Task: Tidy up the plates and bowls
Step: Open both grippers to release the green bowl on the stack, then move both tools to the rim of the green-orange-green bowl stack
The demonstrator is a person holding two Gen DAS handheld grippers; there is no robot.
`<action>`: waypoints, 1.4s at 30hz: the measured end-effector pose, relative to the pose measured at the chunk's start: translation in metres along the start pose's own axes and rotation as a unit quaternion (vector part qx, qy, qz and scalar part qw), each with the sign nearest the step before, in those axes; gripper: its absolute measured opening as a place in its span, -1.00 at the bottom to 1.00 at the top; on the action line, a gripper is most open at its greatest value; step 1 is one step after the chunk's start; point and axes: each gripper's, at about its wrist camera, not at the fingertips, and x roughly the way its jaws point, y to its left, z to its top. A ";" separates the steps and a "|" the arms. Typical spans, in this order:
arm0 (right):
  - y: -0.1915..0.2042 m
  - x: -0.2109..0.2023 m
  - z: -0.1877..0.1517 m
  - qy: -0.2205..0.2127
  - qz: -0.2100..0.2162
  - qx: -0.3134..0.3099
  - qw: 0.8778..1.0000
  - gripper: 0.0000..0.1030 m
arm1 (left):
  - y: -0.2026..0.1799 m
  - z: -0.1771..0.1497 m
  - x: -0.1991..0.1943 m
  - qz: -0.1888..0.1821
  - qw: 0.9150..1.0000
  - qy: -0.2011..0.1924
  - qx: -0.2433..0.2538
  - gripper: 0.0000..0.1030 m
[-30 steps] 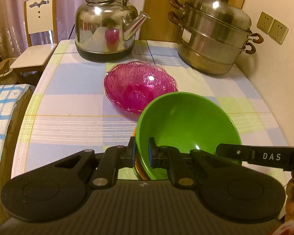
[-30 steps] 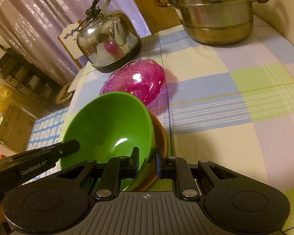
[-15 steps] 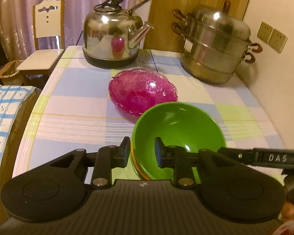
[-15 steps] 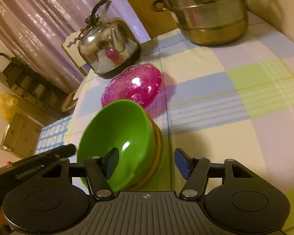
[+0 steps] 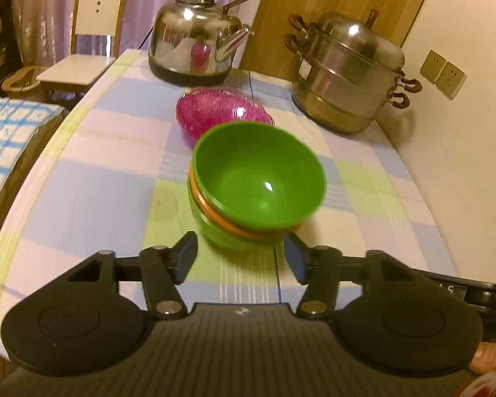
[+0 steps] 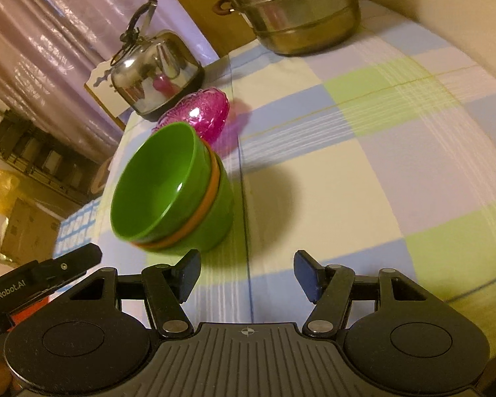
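Facing mouth-up: green bowl stack (image 5: 258, 182), smooth round plastic, orange rim between | left gripper (image 5: 241, 254), right gripper (image 6: 248, 274) jaws just opened, apart, empty | checked tabletop (image 6: 363, 182)

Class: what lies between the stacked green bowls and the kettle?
The pink glass bowl sits between the stacked green bowls and the kettle; left wrist view shows it.

- The stack of 3 bowls (image 5: 258, 192) stands on the table (image 5: 92, 195), near its middle.
- The glass bowl (image 5: 215, 112) lies just behind the stack.
- The kettle (image 5: 198, 49) sits farther back, to the left.
- The steamer pot (image 5: 347, 72) stands far right.
- A chair (image 5: 89, 43) stands beyond the table's far left corner.
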 end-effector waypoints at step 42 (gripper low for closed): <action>0.003 -0.060 -0.030 -0.020 -0.036 -0.053 0.998 0.29 | 0.004 -0.041 -0.035 0.042 0.999 -0.007 -0.032 0.71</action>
